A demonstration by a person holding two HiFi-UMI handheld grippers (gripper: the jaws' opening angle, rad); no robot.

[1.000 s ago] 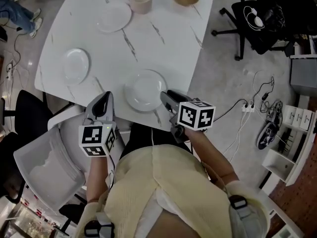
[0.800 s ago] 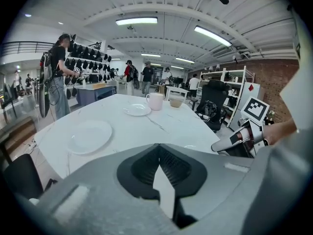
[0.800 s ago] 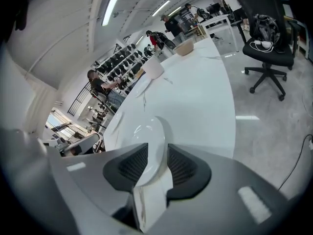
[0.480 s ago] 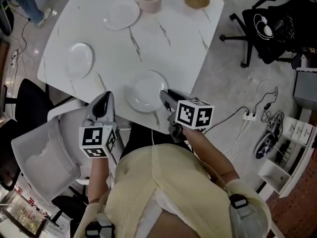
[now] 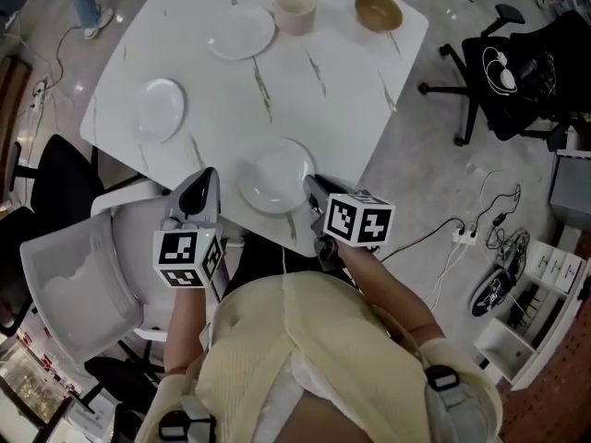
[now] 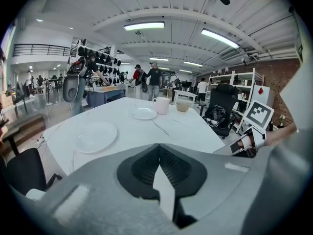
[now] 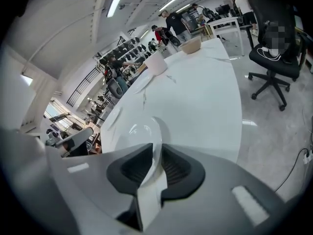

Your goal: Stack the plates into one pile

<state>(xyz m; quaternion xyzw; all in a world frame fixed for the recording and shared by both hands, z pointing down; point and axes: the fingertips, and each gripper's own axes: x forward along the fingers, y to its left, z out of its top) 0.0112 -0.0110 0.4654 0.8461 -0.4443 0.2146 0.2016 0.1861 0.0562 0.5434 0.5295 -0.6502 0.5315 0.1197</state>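
Three white plates lie on the white marble table: one far, one at the left, one near. My right gripper is at the near plate's right rim. Its jaws are closing, and in the right gripper view the rim of that plate sits between the pads, which touch it. My left gripper hangs at the table's near edge, left of that plate. It is shut with nothing in it, and it looks across at the left plate.
A pale cup and a tan bowl stand at the table's far edge. A white chair sits at the near left, with a black chair behind it. A black office chair and floor cables are at the right.
Both grippers keep their places by the near plate. The head view has drifted, so the table sits a little further right and lower in the picture.
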